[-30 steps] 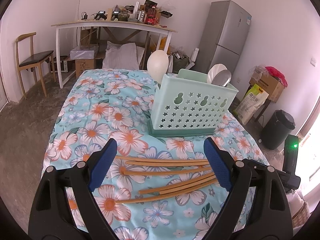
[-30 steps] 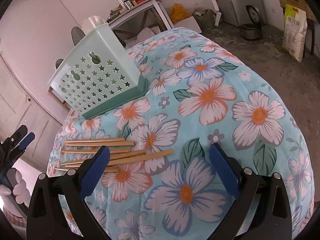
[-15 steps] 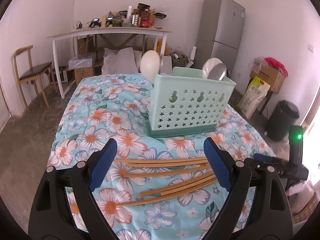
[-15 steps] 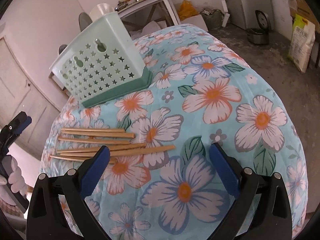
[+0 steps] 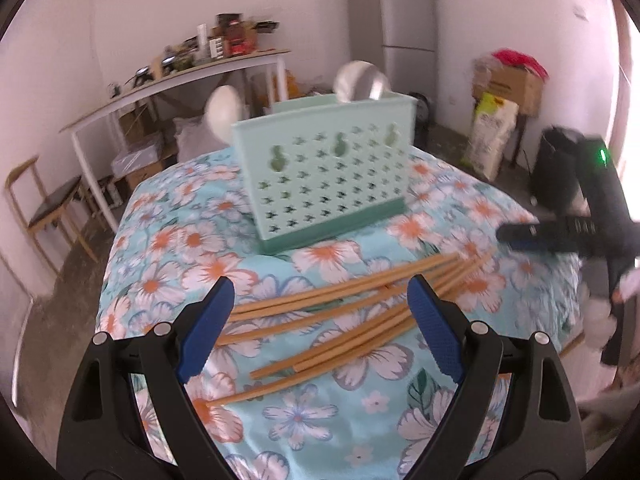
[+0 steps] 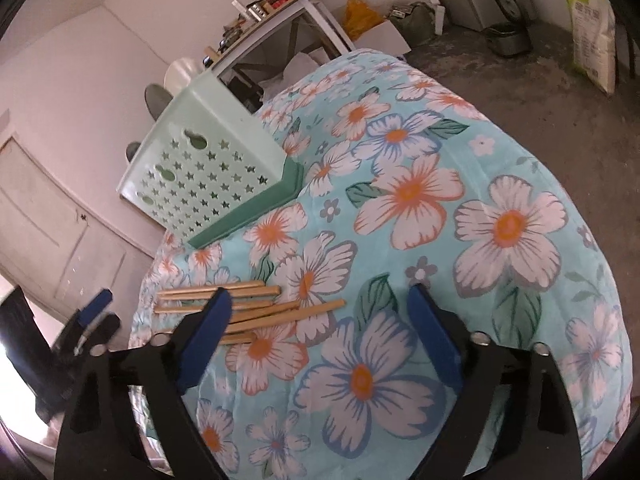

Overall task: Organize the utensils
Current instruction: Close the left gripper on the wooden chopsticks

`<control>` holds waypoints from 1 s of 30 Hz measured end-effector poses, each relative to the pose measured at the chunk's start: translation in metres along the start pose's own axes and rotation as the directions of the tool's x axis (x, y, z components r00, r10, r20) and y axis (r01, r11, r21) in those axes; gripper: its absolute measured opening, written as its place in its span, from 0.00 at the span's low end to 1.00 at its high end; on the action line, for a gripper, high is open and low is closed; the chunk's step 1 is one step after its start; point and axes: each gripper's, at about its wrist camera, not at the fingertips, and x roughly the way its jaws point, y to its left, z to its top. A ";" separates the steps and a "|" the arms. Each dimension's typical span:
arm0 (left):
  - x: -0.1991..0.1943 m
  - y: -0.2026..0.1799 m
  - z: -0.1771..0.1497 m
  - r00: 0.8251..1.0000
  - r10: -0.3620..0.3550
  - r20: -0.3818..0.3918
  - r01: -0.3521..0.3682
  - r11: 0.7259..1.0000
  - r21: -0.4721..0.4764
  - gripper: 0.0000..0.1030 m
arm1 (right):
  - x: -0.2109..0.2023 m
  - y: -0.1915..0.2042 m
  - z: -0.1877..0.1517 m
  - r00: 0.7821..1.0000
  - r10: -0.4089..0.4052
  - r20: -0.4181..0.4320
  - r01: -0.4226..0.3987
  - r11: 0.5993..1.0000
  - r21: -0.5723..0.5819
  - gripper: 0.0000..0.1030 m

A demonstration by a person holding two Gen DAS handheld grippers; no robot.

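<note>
Several wooden chopsticks [image 5: 340, 312] lie loose on the floral tablecloth, also in the right wrist view [image 6: 256, 308]. A mint green utensil basket [image 5: 324, 176] with star holes stands behind them, holding spoons [image 5: 360, 84]; it also shows in the right wrist view [image 6: 208, 176]. My left gripper [image 5: 320, 300] is open and empty, hovering just above the chopsticks. My right gripper [image 6: 320, 304] is open and empty, to the right of the chopsticks' ends. The right gripper also appears at the right of the left wrist view [image 5: 560, 236].
The floral tablecloth [image 6: 460, 240] covers a rounded table. Beyond it stand a white shelf table [image 5: 180, 84] with clutter, a wooden chair [image 5: 44, 208], a grey fridge [image 5: 396, 20], boxes and a black bin [image 5: 556, 176].
The left gripper has swung left and tilted, so the basket and chopsticks now look slanted. The right gripper has moved closer to the chopsticks' ends. Both stay open.
</note>
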 end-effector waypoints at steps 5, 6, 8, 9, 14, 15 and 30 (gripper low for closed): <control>0.008 -0.032 -0.004 0.997 -0.071 -0.021 0.074 0.988 0.137 0.76 | -0.011 -0.012 0.004 0.998 0.055 0.022 -0.056 0.997 0.057 0.63; 0.012 -0.038 -0.004 0.996 -0.089 -0.032 0.093 0.983 0.158 0.71 | -0.012 -0.014 0.005 0.997 0.072 0.020 -0.073 0.995 0.069 0.62; 0.022 -0.053 -0.005 0.992 -0.112 -0.066 0.123 0.970 0.207 0.62 | -0.012 -0.016 0.005 0.995 0.098 0.017 -0.099 0.991 0.091 0.57; 0.028 -0.061 -0.006 0.990 -0.112 -0.080 0.129 0.962 0.240 0.54 | -0.012 -0.017 0.005 0.993 0.116 0.014 -0.117 0.988 0.102 0.57; 0.043 -0.094 -0.014 0.986 -0.117 -0.114 0.154 0.901 0.406 0.31 | -0.009 -0.015 0.003 0.992 0.125 -0.008 -0.123 0.988 0.090 0.57; 0.044 -0.098 -0.016 0.987 -0.114 -0.117 0.154 0.888 0.433 0.29 | -0.008 -0.015 0.002 0.992 0.123 -0.012 -0.122 0.988 0.091 0.57; 0.077 -0.137 -0.030 0.996 -0.021 -0.087 0.073 0.748 0.660 0.12 | 0.000 -0.024 -0.002 0.992 0.126 -0.030 -0.122 0.987 0.107 0.57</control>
